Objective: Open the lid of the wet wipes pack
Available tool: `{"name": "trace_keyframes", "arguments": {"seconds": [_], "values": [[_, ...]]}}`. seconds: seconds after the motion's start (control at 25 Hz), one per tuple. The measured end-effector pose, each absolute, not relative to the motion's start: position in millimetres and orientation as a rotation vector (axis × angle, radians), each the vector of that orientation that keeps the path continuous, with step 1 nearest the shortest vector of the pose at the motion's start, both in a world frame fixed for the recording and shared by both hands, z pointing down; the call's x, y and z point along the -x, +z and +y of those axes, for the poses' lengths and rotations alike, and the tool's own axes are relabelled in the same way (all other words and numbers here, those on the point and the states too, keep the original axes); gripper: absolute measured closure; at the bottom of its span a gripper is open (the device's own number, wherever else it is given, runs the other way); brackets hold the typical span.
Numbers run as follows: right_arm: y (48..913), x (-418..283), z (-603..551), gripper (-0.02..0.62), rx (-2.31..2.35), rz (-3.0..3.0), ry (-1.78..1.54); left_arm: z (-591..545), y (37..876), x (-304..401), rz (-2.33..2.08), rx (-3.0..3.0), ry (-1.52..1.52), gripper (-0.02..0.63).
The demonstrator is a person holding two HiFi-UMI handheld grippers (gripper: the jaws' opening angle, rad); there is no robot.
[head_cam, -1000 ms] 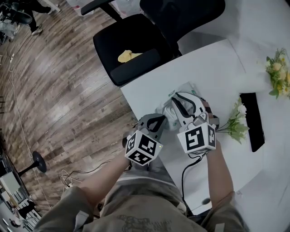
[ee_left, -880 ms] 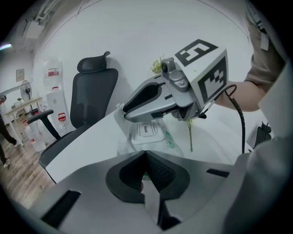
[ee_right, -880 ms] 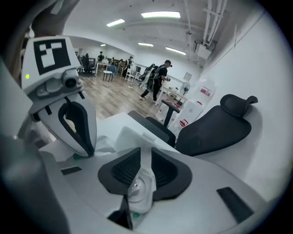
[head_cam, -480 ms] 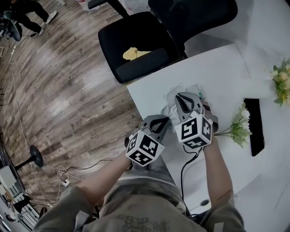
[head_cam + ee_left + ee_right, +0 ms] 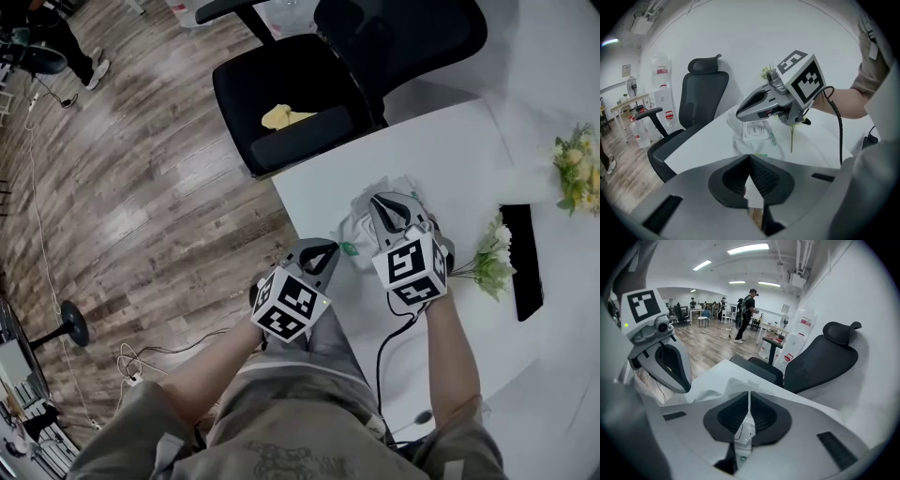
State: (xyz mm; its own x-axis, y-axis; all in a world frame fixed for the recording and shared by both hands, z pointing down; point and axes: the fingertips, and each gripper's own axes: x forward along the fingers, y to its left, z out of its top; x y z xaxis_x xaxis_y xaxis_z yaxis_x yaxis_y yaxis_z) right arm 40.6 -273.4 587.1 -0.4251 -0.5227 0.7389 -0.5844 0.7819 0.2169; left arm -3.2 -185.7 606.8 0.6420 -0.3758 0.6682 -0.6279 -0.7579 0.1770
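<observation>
One wet wipes pack; lid print illegible.

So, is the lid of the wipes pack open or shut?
Shut: the lid lies flat on the pack in the left gripper view.

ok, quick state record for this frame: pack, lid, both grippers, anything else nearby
pack: wet wipes pack, lying on the white table near its edge
lid: white, appears flat and closed
right gripper: over the pack, jaws just closing, now together; lid shows in the gap behind its pads, grip unclear
left gripper: jaws together at the pack's near edge
nearby: flowers, black chair
</observation>
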Motion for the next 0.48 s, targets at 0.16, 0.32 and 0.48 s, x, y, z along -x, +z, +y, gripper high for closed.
{"name": "trace_keyframes", "arguments": {"seconds": [0.16, 0.32, 0.48], "values": [[545, -46, -271, 0.555, -0.932, -2.180, 0.136, -193, 582, 18, -0.845, -2.489, 0.859, 0.589], [493, -55, -264, 0.558, -1.067, -2.242, 0.166, -205, 542, 24, -0.900, -2.557, 0.875, 0.589], [447, -68, -251, 0.560, -1.185, -2.299, 0.183, -209, 495, 19, -0.950, -2.680, 0.921, 0.589]]}}
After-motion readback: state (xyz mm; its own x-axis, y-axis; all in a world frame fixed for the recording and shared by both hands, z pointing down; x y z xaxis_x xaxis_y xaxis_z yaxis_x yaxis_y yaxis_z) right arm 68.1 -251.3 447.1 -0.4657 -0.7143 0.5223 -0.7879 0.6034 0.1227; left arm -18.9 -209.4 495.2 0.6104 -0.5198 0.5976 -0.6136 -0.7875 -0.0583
